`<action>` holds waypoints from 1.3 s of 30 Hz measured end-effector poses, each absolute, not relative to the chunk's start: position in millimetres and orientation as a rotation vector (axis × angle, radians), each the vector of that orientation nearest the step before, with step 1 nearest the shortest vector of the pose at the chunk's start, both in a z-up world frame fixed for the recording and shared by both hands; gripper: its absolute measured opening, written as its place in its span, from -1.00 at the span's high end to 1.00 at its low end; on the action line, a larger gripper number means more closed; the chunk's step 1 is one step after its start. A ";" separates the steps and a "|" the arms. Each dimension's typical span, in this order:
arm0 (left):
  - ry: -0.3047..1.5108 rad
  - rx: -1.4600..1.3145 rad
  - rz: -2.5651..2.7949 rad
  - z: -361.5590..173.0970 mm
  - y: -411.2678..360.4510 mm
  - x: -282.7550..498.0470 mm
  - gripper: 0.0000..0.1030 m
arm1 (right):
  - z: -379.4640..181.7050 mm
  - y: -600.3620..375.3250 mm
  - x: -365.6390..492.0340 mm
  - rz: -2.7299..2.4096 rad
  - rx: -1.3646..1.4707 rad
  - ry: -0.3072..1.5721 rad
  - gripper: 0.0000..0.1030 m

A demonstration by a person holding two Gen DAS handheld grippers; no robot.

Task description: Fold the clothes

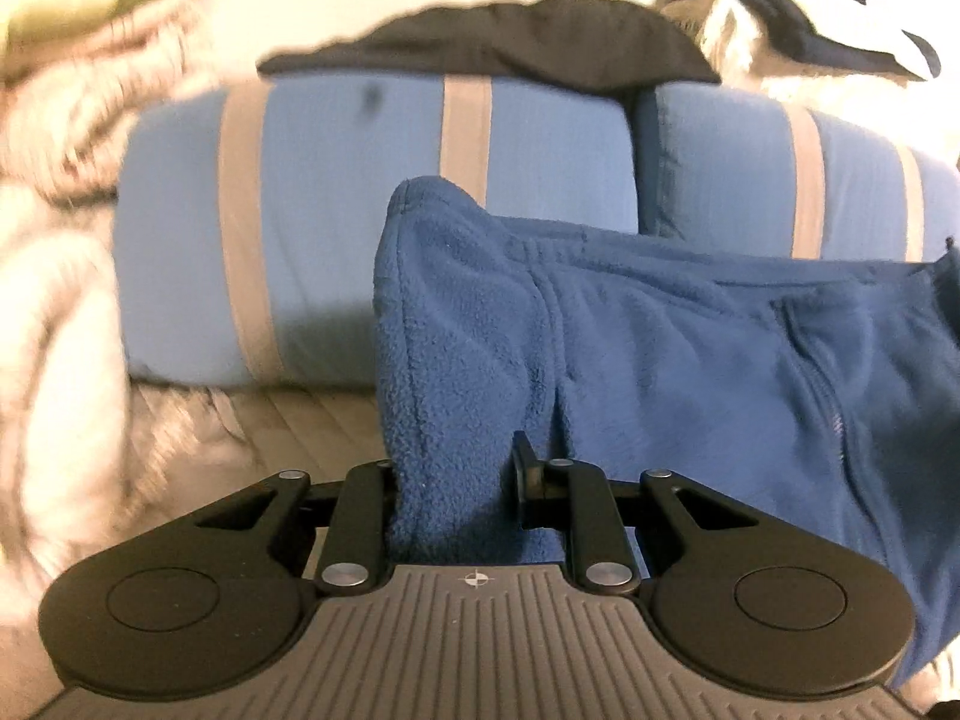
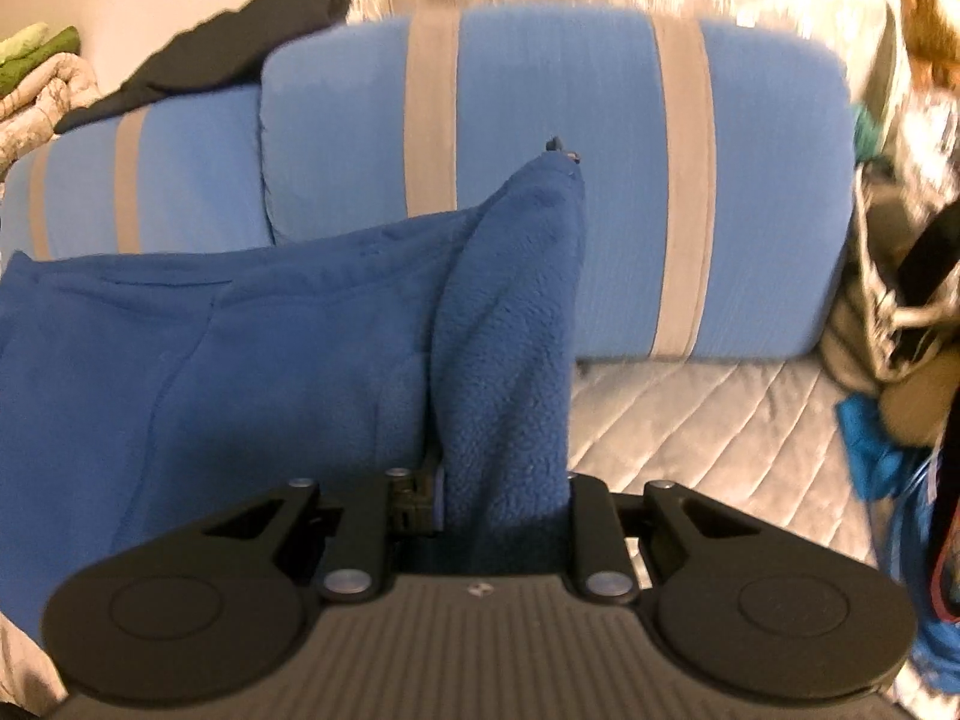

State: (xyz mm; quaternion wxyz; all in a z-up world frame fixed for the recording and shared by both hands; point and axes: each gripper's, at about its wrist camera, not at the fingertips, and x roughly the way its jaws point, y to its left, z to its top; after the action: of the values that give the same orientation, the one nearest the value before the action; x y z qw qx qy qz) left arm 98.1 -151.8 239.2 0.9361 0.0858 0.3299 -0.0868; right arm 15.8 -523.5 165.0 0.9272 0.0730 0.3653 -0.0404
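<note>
A dark blue fleece garment (image 1: 690,348) hangs stretched between my two grippers above the bed. My left gripper (image 1: 459,480) is shut on its left corner, which bunches up between the fingers. In the right wrist view the same fleece (image 2: 180,360) spreads to the left, and my right gripper (image 2: 504,498) is shut on its right corner, which stands up in a peak with a small zipper pull at the tip (image 2: 558,147).
Two light blue pillows with grey stripes (image 1: 360,210) (image 2: 600,180) lie ahead on the quilted grey bedcover (image 2: 720,420). A black garment (image 1: 492,42) lies on top of the pillows. Piled blankets (image 1: 54,240) are at left; bags and clothes (image 2: 900,330) at right.
</note>
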 end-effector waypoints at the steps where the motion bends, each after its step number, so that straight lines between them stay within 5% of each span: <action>1: 0.660 0.186 -0.173 243.3 -152.4 96.4 0.56 | 170.8 -524.5 12.7 -0.086 0.147 0.741 0.58; 39: 0.627 0.191 0.127 281.0 23.5 89.1 0.56 | 193.7 -332.7 58.6 0.140 0.127 0.688 0.58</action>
State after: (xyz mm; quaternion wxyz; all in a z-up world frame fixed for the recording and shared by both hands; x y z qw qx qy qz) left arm 89.1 23.5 281.0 0.9447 0.0940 0.3078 0.0624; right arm 58.6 -332.7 193.7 0.9370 0.0622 0.3369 0.0687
